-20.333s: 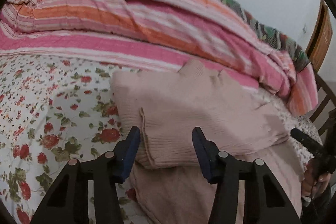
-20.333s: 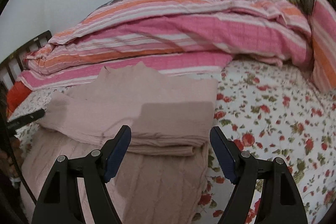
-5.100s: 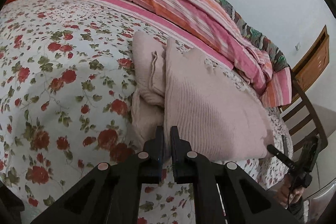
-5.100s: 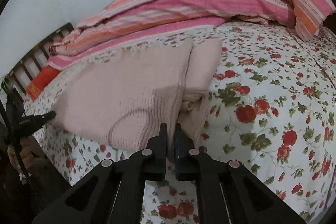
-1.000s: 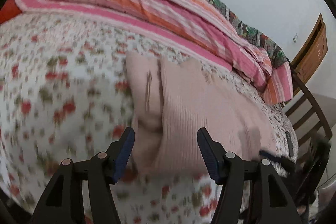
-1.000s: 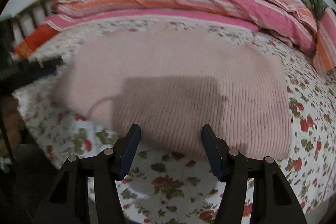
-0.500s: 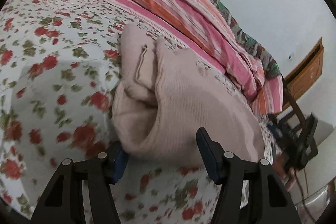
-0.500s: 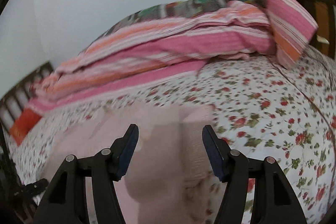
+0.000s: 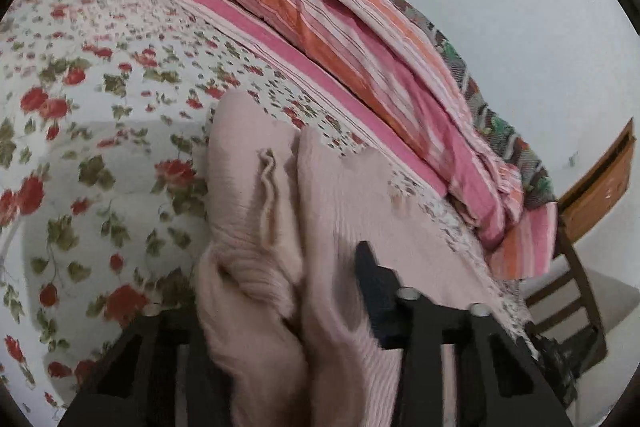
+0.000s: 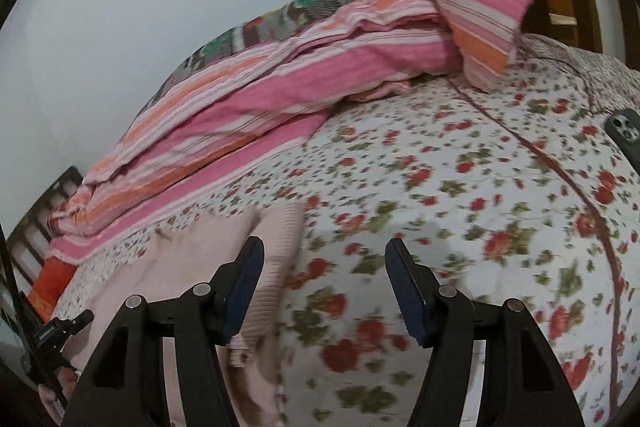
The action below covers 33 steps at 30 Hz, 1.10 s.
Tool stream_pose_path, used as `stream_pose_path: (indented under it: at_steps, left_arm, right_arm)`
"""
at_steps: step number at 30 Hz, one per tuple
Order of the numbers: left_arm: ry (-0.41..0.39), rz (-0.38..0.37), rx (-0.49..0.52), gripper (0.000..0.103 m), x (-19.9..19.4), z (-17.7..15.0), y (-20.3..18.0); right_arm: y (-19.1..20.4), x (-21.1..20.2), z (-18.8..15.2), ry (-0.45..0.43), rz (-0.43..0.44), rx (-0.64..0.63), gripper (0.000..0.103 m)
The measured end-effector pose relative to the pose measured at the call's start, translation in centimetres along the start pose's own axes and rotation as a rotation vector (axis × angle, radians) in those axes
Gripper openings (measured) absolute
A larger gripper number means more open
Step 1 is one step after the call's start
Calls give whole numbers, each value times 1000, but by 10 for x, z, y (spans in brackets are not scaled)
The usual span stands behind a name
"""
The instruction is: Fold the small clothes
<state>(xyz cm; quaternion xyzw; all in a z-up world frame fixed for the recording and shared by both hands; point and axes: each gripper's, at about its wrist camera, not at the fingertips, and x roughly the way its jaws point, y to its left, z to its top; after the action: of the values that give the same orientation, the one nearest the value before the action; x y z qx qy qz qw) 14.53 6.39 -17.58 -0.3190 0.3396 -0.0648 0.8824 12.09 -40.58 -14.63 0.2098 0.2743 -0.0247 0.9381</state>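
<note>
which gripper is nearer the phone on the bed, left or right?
Right. The right gripper hangs over floral sheet with the phone off to its right. The left gripper is closing around the pink sweater; no phone in its view.

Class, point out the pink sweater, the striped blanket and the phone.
sweater [image 9: 344, 211], left wrist view, ribbed top layer.
blanket [image 10: 320, 83], right wrist view, pink stripe.
phone [image 10: 626, 131], right wrist view, camera corner.

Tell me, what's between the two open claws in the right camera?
Nothing is held there. Between the right gripper fingers the right wrist view shows only the flowered bedsheet. The pink sweater lies off to the picture's left, behind the left-hand finger.
</note>
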Motion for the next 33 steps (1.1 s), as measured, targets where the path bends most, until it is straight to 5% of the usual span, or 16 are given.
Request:
stream_pose_path:
  at_steps: [6, 15, 22, 26, 28, 30, 33]
  left_arm:
    - [-56, 80, 117, 19, -9, 9, -39]
    - [-89, 174, 418, 19, -9, -3, -176]
    - [9, 173, 580, 19, 41, -78, -271]
    - [100, 219, 659, 19, 82, -135, -282]
    - [53, 256, 724, 20, 83, -153, -288]
    - [51, 240, 765, 23, 78, -155, -289]
    - [159, 49, 682, 60, 68, -134, -281]
  right_arm:
    - [-19, -17, 5, -51, -49, -9, 62]
    - [-56, -37, 13, -89, -64, 84, 62]
    - [-79, -47, 15, -107, -71, 145, 62]
    - [-85, -49, 16, -112, -78, 158, 62]
    - [-85, -50, 16, -115, -89, 153, 62]
    - [-86, -49, 16, -109, -83, 153, 62]
    - [-82, -46, 15, -92, -50, 155, 62]
